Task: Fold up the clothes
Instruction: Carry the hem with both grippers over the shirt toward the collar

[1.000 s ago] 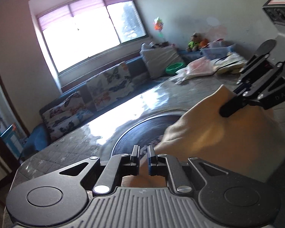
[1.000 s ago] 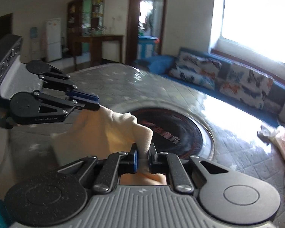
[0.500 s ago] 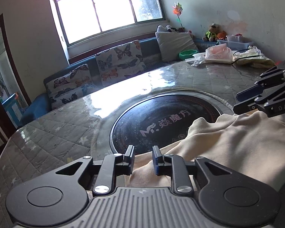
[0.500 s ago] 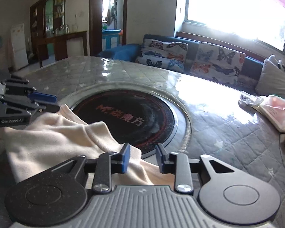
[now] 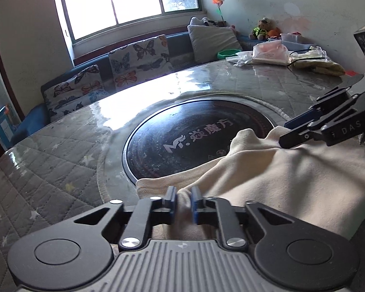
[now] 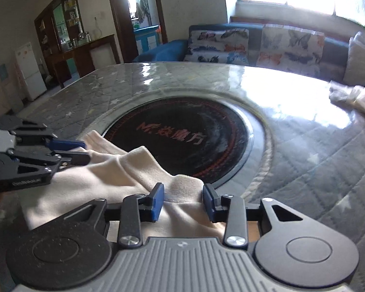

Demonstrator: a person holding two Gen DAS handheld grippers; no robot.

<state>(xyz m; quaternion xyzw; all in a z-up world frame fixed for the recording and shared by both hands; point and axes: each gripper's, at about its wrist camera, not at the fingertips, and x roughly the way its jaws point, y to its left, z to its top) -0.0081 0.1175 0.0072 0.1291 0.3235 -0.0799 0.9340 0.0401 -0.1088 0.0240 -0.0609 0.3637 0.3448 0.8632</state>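
While the left gripper (image 5: 182, 200) closes its narrow jaws on an edge of the cream fleece garment (image 5: 292, 182) lying on the quilted grey table (image 5: 48, 170), the right gripper (image 6: 183, 202), closing but not yet pinching, may miss its corner, skewing the fold.

Cream fleece garment (image 5: 292, 182): near edge hidden under the left gripper (image 5: 182, 200) body, right side cut off by the frame edge in the left wrist view. In the right wrist view its near part is hidden behind the right gripper (image 6: 183, 200), jaws closing with a fold between them; pad contact can't be told. Round black inset plate with printed lettering (image 5: 182, 143): near rim covered by the garment. Clutter of bags (image 5: 279, 53) at the far edge of the quilted grey surface (image 5: 48, 170): contents too small to tell.
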